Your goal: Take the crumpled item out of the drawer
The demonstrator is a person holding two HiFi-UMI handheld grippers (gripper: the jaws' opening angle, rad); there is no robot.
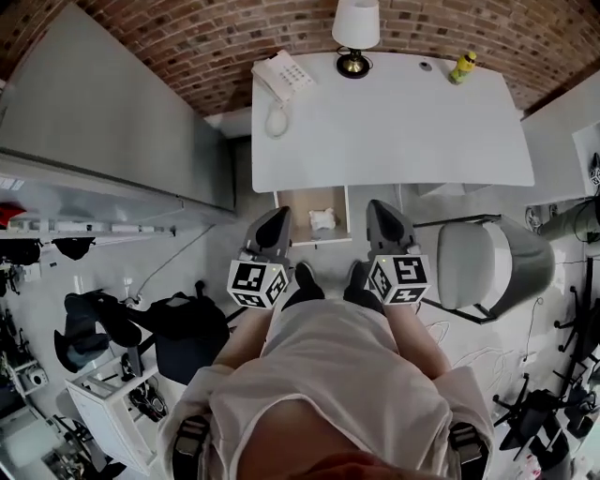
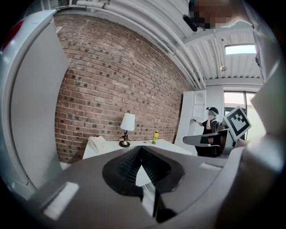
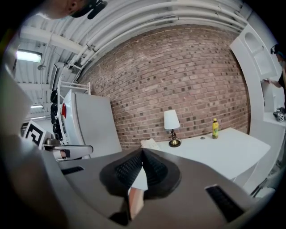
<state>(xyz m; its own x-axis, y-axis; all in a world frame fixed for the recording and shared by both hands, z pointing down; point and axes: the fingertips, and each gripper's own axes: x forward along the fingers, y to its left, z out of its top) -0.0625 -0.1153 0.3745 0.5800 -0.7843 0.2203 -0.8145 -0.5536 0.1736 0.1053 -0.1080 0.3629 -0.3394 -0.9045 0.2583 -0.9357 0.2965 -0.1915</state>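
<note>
Drawer [image 1: 292,212], open under the front edge of the white worktop [image 1: 394,131]. Its rear is hidden beneath the worktop, and only the head view shows it.

Crumpled item [image 1: 322,219]: one pale lump on the drawer floor, a little right of middle, too small to tell what it is made of.

Your left gripper [image 1: 279,217] and right gripper [image 1: 377,208] flank the drawer in the head view, jaws pointing toward the worktop. The item lies between the two tips and is apart from both.

Left gripper [image 2: 141,150], own view: jaws closed, ribbed pads meeting at the tip, nothing held.

Right gripper [image 3: 143,153], own view: jaws likewise closed and empty. A pinkish sliver shows through the slot below the pads, and you cannot tell what it is.

In both gripper views the grey gripper body fills the lower half and blocks the drawer and the item.

Far side of the worktop: phone [image 1: 284,75], lamp [image 1: 355,28], yellow bottle [image 1: 461,67].

Chair [image 1: 492,267]: on your right, beside the drawer.

Your legs are mostly hidden behind the marker cubes and your torso.
</note>
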